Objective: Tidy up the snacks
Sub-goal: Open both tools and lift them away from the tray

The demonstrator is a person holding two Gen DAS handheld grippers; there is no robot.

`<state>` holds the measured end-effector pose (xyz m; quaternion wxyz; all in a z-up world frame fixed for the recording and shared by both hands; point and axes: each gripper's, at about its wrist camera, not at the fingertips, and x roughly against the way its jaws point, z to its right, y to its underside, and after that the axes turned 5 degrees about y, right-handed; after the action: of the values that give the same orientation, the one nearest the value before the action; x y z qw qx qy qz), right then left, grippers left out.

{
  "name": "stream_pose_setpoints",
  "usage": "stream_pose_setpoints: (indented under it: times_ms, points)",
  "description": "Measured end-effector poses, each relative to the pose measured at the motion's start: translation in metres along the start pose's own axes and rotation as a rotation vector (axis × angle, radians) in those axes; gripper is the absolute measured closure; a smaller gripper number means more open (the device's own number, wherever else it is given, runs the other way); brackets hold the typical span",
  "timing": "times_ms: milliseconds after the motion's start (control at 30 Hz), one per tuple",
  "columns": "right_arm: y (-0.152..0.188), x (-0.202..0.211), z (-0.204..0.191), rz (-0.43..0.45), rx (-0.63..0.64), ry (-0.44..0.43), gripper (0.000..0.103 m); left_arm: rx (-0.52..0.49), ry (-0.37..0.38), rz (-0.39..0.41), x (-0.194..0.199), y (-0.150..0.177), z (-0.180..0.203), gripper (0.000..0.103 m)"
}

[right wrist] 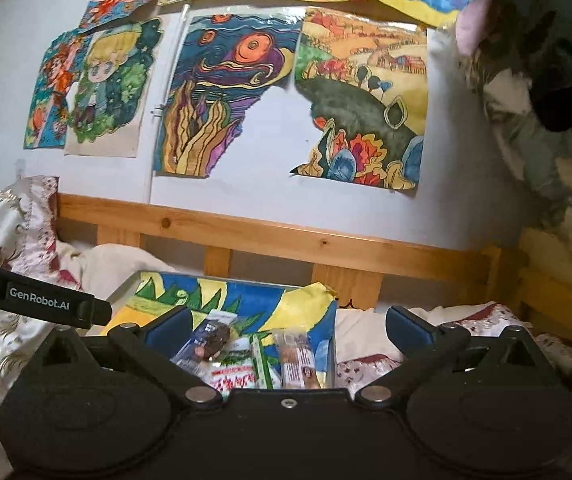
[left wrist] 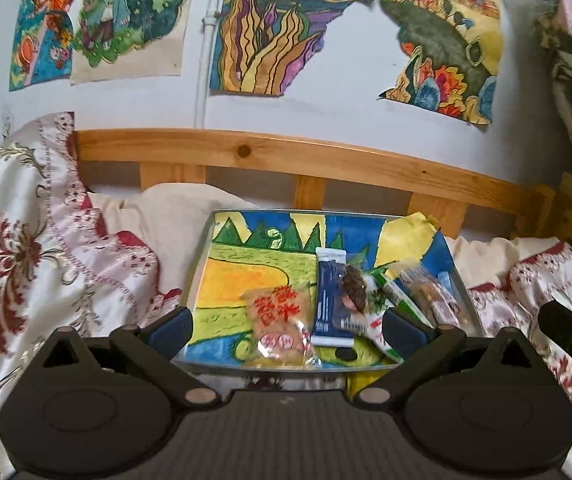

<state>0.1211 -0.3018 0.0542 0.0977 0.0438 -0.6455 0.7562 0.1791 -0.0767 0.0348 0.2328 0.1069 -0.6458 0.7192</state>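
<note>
on the bed, against the wooden rail (left wrist: 269, 152), sits a shallow tray (left wrist: 201, 264) lined with a bright painted landscape sheet (left wrist: 245, 268), and all the snacks lie on it. toward the tray's near edge rests a clear packet with red characters (left wrist: 279, 320), holding pale biscuits. just beside it, further from that edge, lies a dark blue packet (left wrist: 330, 300), with a brown-topped snack (left wrist: 354, 286) overlapping its side. past that, nearer the tray's far side wall, are a green-and-white packet (left wrist: 396, 300) and a brownish bar in clear wrap (left wrist: 432, 294), packed close together.

left gripper (left wrist: 288, 322) hovers over the tray's near edge with its jaws spread wide and nothing between them; the red-lettered packet lies below the gap. right gripper (right wrist: 288, 330) is also spread apart and empty, poised near the tray's same edge, with the green-and-white packet (right wrist: 263, 364) and the bar (right wrist: 298, 360) seen between its fingers. a patterned satin cushion (left wrist: 13, 240) lies beside the tray, and coloured drawings (right wrist: 225, 92) hang on the wall above the rail.
</note>
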Motion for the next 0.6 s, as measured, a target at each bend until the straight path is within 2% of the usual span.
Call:
stream_pose_setpoints:
  times_ms: [167,267,600]
  points:
    - [0.006,0.033,-0.006,-0.015,0.029,-0.004,0.001,-0.011,0.003,0.006,0.025,0.017,-0.005,0.000]
    - [0.008,0.050,-0.012,-0.032,0.036,0.001,0.001,-0.020,-0.003,-0.021,0.036,0.027,-0.010,0.000]
    - [0.032,0.079,-0.019,-0.192,-0.026,-0.011,0.001,-0.078,0.017,-0.087,0.057,0.067,-0.028,0.000]
